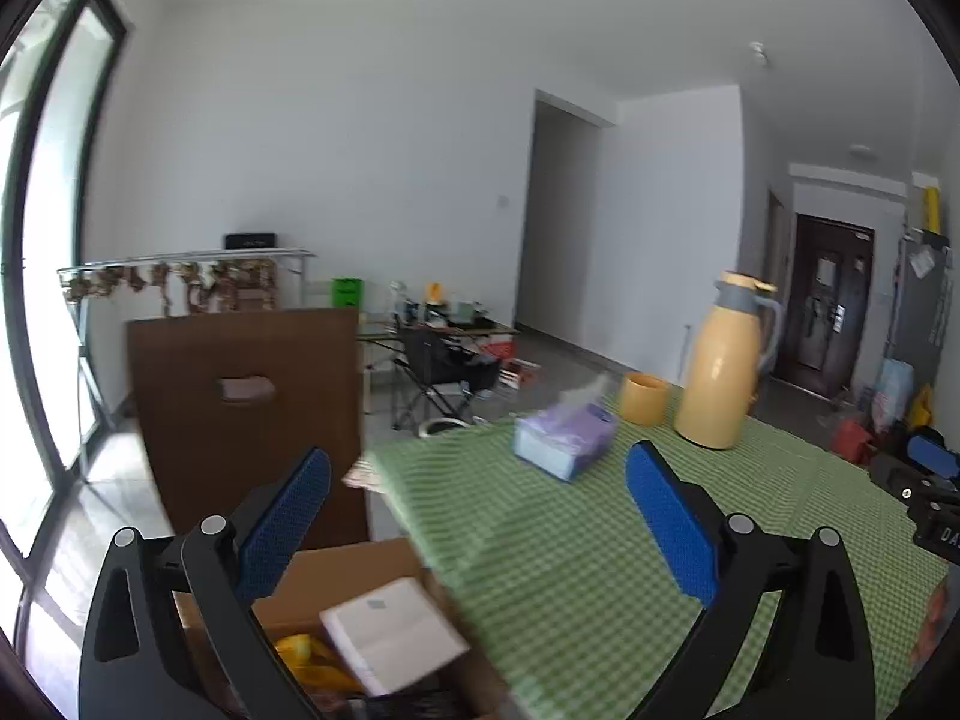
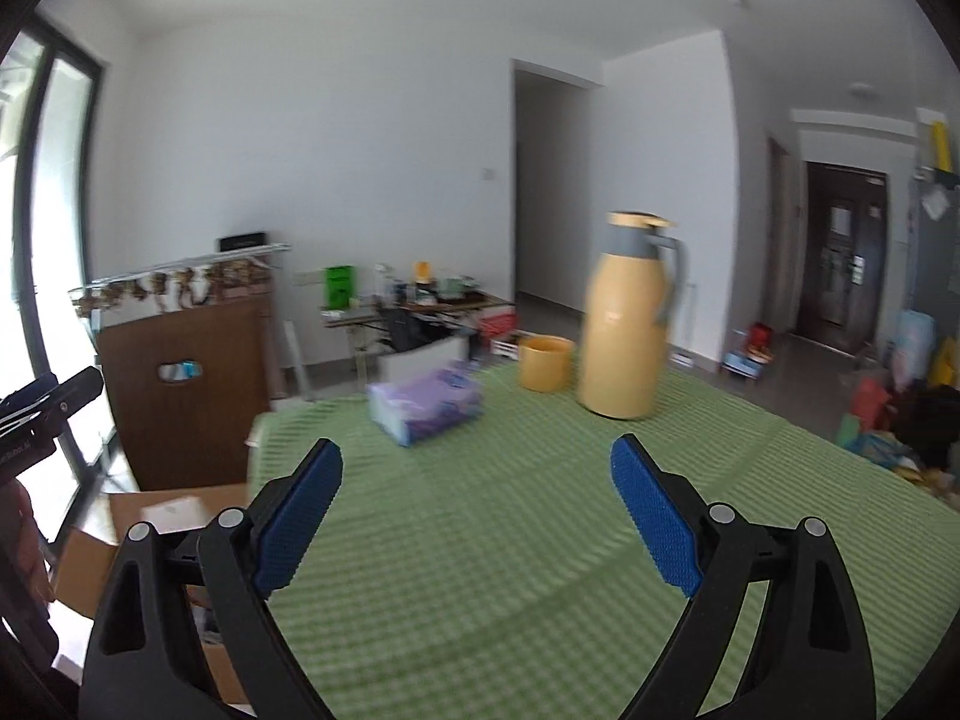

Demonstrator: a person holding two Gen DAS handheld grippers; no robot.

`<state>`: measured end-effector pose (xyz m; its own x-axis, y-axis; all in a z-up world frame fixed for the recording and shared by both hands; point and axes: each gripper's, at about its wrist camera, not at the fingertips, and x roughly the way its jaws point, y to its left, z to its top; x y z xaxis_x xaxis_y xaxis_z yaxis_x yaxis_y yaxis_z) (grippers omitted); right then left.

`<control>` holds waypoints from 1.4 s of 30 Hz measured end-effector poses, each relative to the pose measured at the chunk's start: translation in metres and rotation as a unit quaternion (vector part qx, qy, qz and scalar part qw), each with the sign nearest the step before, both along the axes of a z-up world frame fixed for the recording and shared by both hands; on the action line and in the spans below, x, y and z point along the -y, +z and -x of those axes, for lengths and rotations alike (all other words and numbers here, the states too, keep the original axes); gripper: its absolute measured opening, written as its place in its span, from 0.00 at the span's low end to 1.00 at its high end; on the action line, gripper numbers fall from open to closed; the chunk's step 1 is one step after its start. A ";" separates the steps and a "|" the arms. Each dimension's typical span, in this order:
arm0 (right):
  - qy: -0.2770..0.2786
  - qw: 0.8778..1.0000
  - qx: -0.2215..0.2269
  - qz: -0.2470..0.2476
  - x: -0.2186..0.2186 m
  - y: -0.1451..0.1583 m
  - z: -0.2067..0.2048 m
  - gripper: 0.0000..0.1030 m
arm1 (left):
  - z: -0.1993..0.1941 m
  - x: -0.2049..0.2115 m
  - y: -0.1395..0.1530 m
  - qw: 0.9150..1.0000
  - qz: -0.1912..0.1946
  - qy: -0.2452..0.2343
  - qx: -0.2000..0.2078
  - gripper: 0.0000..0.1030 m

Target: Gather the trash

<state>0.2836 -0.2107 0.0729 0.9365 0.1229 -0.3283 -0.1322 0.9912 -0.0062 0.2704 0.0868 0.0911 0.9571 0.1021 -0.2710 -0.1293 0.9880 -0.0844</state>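
Jaws of left gripper and right gripper wide apart, empty; brown cardboard box lower left beside green checked desk, likely for trash.

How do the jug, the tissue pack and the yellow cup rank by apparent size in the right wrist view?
1. Jug, clearly largest.
2. Tissue pack.
3. Yellow cup, smallest.
The pack lies somewhat nearer the camera than the cup, so part of that gap may come from nearness.
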 end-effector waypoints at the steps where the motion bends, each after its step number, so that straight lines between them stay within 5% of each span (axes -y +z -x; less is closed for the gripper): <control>1: -0.015 1.000 -0.003 0.003 0.013 -0.004 0.000 0.85 | -0.009 0.012 -0.003 1.000 0.000 -0.011 -0.002 0.93; 10: -0.151 0.988 -0.027 0.003 0.138 -0.024 0.018 0.85 | -0.062 0.131 -0.019 0.992 0.000 -0.126 -0.009 0.93; 20: -0.198 0.980 -0.024 0.012 0.182 -0.020 0.052 0.85 | -0.058 0.199 -0.022 0.983 -0.008 -0.182 0.001 0.93; 38: -0.157 0.986 -0.061 0.017 0.151 -0.009 0.142 0.85 | 0.111 0.206 -0.001 0.985 -0.051 -0.167 0.006 0.93; 42: -0.141 0.988 -0.064 0.024 0.135 -0.008 0.172 0.85 | 0.154 0.195 -0.007 0.986 -0.035 -0.161 -0.011 0.93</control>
<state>0.1112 -0.3460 0.0644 0.8815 -0.1561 -0.4456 0.1471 0.9876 -0.0548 0.1167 -0.1083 0.0841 0.9373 -0.1861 -0.2947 0.1904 0.9816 -0.0143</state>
